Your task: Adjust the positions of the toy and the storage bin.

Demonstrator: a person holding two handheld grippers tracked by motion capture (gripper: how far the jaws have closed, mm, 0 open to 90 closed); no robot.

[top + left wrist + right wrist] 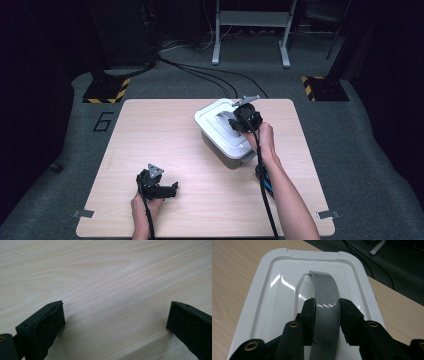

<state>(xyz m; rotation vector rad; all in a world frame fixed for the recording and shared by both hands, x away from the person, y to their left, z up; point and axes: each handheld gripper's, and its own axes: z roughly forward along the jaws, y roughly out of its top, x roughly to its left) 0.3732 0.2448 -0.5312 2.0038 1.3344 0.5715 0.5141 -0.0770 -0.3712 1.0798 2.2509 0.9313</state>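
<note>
At the near left of the table (150,130), the left gripper (167,191) rests low over bare wood, jaws set wide apart with nothing between them; open board lies all round it, and the table's near edge is just behind the hand. To its right, well apart, the right gripper (327,312) sits above the white lidded box (225,135), its jaws clamped on the grey handle (325,297), one pad on each side of the strap. The box stands on the far right part of the table, near the far edge, with a strip of free board between it and the right edge. The surface is pale wood grain; grey carpet and cables (210,75) lie beyond. The lid (274,290) is glossy white with a recessed panel; the handle arches up from it.
</note>
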